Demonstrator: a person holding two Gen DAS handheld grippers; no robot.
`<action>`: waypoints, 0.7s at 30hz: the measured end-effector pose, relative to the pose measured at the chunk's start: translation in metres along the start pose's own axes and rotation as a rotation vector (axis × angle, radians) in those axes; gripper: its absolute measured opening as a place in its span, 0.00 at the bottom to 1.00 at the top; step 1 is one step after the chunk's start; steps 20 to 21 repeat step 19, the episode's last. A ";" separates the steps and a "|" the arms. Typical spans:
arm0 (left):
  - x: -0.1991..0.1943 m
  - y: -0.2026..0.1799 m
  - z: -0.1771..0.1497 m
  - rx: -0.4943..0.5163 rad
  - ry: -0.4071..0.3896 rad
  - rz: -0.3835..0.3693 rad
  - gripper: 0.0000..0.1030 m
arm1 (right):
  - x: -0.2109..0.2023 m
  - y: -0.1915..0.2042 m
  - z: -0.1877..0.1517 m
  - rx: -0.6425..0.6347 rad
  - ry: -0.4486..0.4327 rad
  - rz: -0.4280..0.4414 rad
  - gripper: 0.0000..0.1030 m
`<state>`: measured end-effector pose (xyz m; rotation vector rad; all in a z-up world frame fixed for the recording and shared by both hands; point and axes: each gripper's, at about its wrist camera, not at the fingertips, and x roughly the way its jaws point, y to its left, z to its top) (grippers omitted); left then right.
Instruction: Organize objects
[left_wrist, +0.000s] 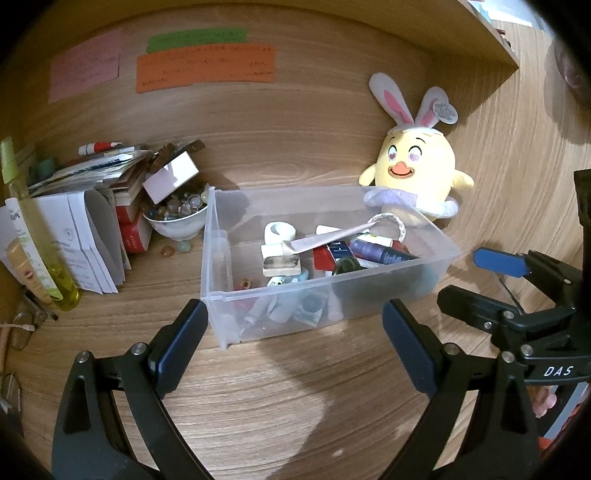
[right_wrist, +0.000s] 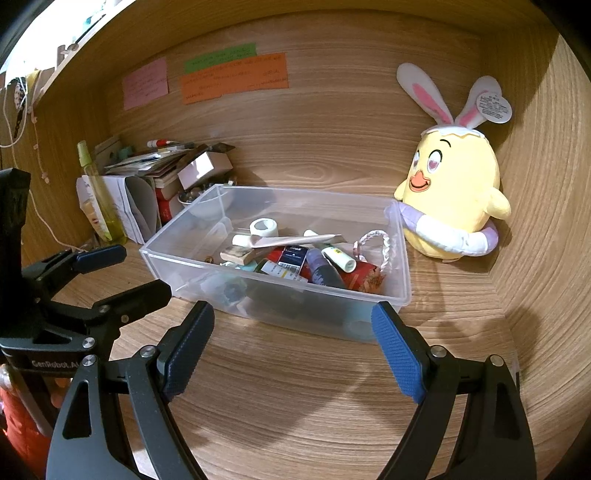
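Observation:
A clear plastic bin (left_wrist: 221, 295) (right_wrist: 155, 258) sits mid-desk, holding several small items: a white tape roll (left_wrist: 279, 232) (right_wrist: 263, 227), tubes, a purple bottle (left_wrist: 373, 251) (right_wrist: 321, 271) and a braided loop (right_wrist: 380, 243). My left gripper (left_wrist: 295, 332) stands open just short of the bin's near wall, nothing between its fingers. In the left wrist view the right gripper (left_wrist: 476, 280) shows at the right edge. My right gripper (right_wrist: 293, 339) is open too, in front of the bin's near wall, empty. In the right wrist view the left gripper (right_wrist: 125, 271) sits at the left.
A yellow chick plush with bunny ears (left_wrist: 417, 166) (right_wrist: 454, 192) leans at the back right, touching the bin. At the left are stacked papers and books (left_wrist: 92, 206), a white bowl of beads (left_wrist: 177, 214), a yellow-green spray bottle (left_wrist: 33, 229) (right_wrist: 99, 192). Sticky notes (left_wrist: 207, 66) hang on the back wall.

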<state>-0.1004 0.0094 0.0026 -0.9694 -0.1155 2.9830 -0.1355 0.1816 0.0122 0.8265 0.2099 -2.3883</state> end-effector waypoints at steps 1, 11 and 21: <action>0.000 0.000 0.000 0.001 0.000 0.003 0.94 | 0.000 -0.001 0.000 0.000 0.001 0.001 0.83; 0.002 0.002 -0.001 -0.020 0.013 -0.013 0.94 | 0.001 0.001 -0.001 0.005 0.009 0.001 0.83; 0.003 0.002 -0.001 -0.015 0.023 -0.015 0.95 | 0.001 -0.001 -0.001 0.005 0.009 -0.001 0.83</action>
